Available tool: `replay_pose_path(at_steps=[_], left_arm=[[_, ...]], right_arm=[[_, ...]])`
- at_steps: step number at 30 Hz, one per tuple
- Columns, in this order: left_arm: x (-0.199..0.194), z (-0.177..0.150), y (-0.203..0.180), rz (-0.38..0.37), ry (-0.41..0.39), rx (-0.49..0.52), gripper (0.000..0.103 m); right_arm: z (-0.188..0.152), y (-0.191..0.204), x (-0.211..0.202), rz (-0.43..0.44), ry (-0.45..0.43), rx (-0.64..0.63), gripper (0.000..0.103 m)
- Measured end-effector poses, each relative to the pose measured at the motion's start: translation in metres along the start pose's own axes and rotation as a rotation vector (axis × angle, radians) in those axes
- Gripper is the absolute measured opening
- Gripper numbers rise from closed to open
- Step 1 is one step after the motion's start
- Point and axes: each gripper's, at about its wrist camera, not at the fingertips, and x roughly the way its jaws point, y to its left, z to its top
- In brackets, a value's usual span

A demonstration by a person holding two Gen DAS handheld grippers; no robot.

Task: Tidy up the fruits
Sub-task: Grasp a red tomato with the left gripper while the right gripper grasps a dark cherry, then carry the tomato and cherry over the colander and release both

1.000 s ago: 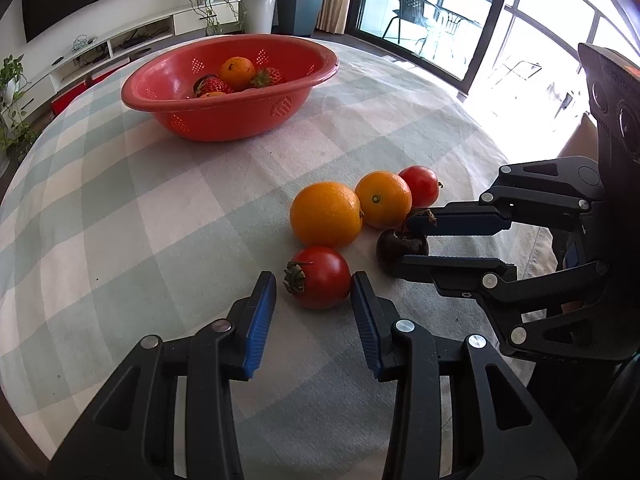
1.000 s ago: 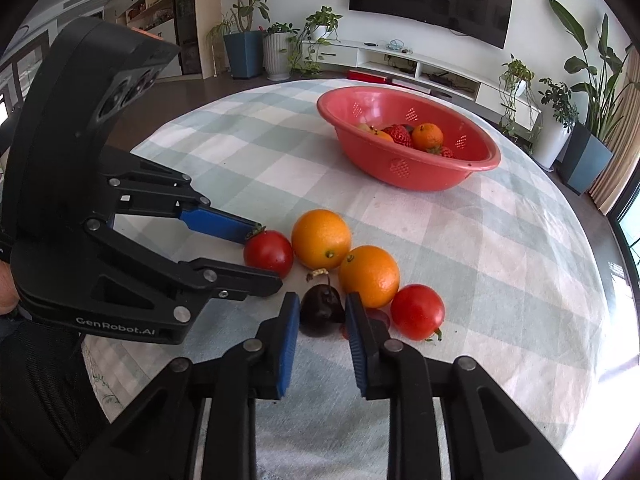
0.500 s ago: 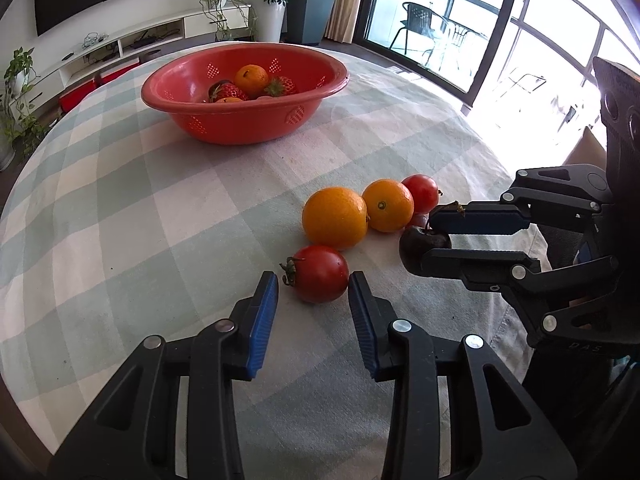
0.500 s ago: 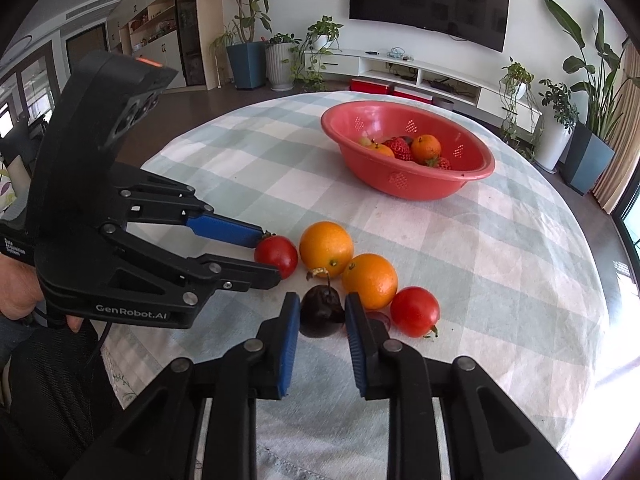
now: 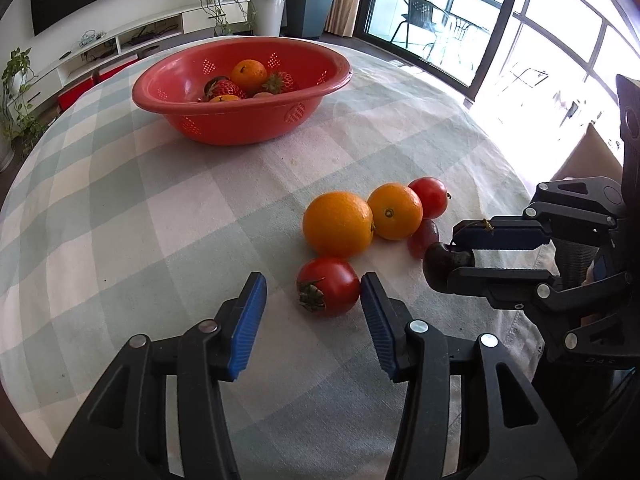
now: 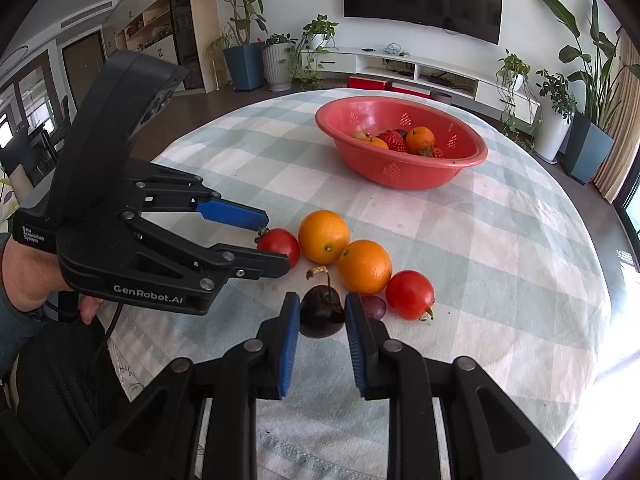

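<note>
A red tomato [image 5: 328, 286] lies on the checked tablecloth [image 5: 160, 220] between the pads of my left gripper [image 5: 312, 314]. Its jaws are opening; the right pad is close to the tomato, the left pad well apart. In the right wrist view the same left gripper [image 6: 274, 242] brackets that tomato [image 6: 282, 248]. My right gripper [image 6: 322, 320] is shut on a dark stemmed cherry [image 6: 322, 312], also seen from the side as gripper [image 5: 448, 258] and cherry [image 5: 440, 258]. Two oranges [image 5: 338, 224] [image 5: 394, 210], a second tomato [image 5: 430, 198] and a grape [image 5: 422, 236] lie close behind.
A red perforated bowl [image 5: 240, 128] holding strawberries and small oranges stands at the far side of the round table. A person's hand [image 6: 28, 272] holds the left gripper. The table edge falls away at the right, by the windows.
The left jaws have spread wider around the tomato. The right gripper keeps its grip on the cherry, which now sits a little apart from the grape.
</note>
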Motion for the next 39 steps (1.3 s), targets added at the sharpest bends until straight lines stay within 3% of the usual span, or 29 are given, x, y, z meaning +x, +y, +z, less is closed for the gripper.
replay_pose_path(at_steps=[3, 4, 5, 12, 19, 31, 39], left_arm=[[0.004, 0.000, -0.003, 0.022, 0.008, 0.028, 0.045], [0.003, 0.000, -0.003, 0.020, 0.006, 0.028, 0.034], [0.002, 0.000, -0.002, 0.012, 0.003, 0.024, 0.031], [-0.002, -0.003, -0.001, 0.018, -0.008, 0.007, 0.030], [-0.024, 0.005, 0.004, 0.091, -0.044, -0.021, 0.030], [-0.056, 0.063, 0.032, 0.174, -0.138, -0.046, 0.031], [-0.047, 0.117, 0.051, 0.207, -0.158, -0.048, 0.031]], right_arm=[[-0.001, -0.001, -0.001, 0.001, -0.001, 0.006, 0.025], [-0.001, -0.002, -0.001, 0.002, -0.002, 0.007, 0.025], [0.000, -0.002, -0.001, 0.002, -0.003, 0.007, 0.025], [0.001, -0.003, -0.004, 0.004, -0.015, 0.014, 0.025], [0.009, -0.008, -0.013, 0.018, -0.036, 0.029, 0.025], [0.068, -0.041, -0.030, -0.015, -0.126, 0.010, 0.025], [0.124, -0.079, 0.001, -0.010, -0.132, 0.024, 0.025]])
